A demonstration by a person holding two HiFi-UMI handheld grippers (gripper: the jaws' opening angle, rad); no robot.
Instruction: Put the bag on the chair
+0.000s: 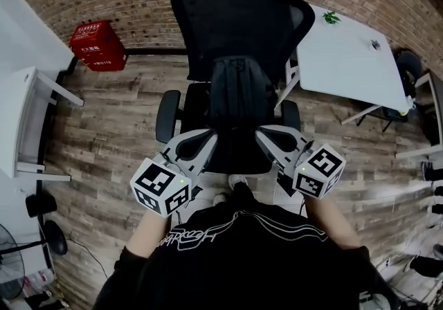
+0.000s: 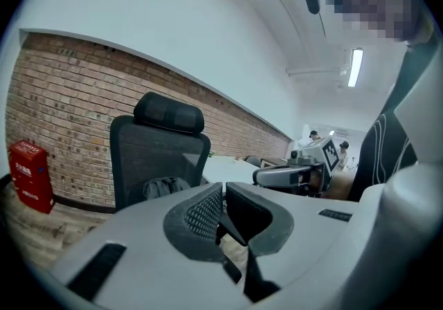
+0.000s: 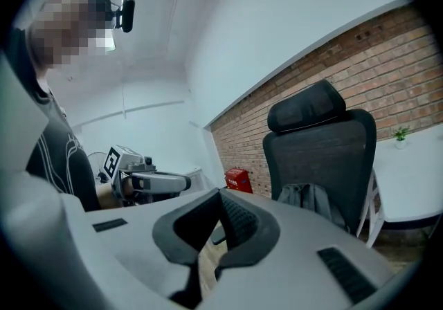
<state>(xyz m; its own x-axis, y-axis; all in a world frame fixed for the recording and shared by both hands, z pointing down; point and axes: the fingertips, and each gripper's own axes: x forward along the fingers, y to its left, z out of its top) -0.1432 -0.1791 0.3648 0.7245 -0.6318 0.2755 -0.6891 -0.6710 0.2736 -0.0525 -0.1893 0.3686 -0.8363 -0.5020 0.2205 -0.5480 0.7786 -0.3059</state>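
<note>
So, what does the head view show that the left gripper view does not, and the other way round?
Only the head view: the small green plant and the marker cube of the left gripper. Only the left gripper view: the ceiling lamp, and its own jaws close up, shut with nothing between them. Both: the black chair, the dark bag on its seat, the red crate and the right gripper.

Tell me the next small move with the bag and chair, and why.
Probably just draw both grippers back a little and finish. The dark fabric bag sits upright on the seat of the black mesh office chair, leaning against its backrest. The left gripper and right gripper are both shut on nothing, apart from the bag.
</note>
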